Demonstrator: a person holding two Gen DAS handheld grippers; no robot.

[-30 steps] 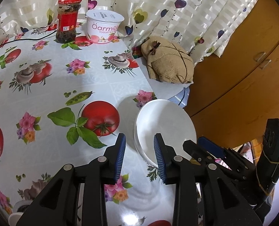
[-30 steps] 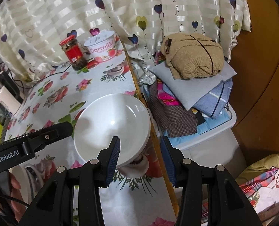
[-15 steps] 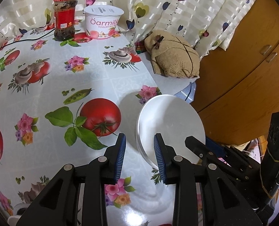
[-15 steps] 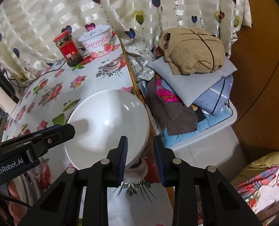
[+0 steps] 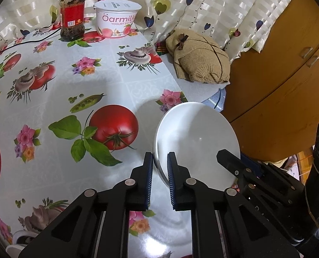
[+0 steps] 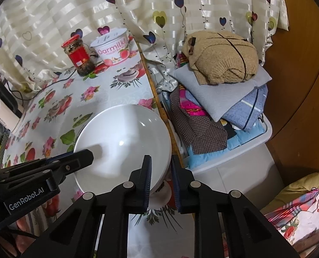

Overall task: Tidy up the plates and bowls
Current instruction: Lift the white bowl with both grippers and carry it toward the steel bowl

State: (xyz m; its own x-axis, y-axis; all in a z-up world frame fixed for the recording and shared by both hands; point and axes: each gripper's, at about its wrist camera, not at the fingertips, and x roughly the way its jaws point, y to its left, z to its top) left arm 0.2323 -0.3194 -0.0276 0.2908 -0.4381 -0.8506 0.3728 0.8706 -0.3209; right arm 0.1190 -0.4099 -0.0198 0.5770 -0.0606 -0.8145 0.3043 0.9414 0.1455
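Observation:
A white bowl (image 5: 196, 142) (image 6: 125, 137) sits at the right edge of the flowered tablecloth (image 5: 51, 90). In the left wrist view my left gripper (image 5: 160, 167) has its jaws closing on the bowl's near-left rim, which lies between the blue pads and touches them. In the right wrist view my right gripper (image 6: 160, 167) is closing the same way on the bowl's right rim, one finger inside and one outside. Each gripper shows in the other's view: the right gripper (image 5: 230, 161) over the bowl's far side, the left gripper (image 6: 86, 155) reaching in from the left.
A red-lidded jar (image 5: 72, 15) and a yoghurt tub (image 5: 117, 18) stand at the back by the curtain. Beyond the table's right edge lie a tan knitted bundle (image 5: 200, 58), folded clothes (image 6: 219, 107) and a wooden cabinet (image 5: 277, 75). A black cable (image 5: 19, 45) crosses the back left.
Both grippers' jaws have narrowed from wide apart to close around the bowl's rim. The hands have hardly moved, and the bowl stays at the table's edge.

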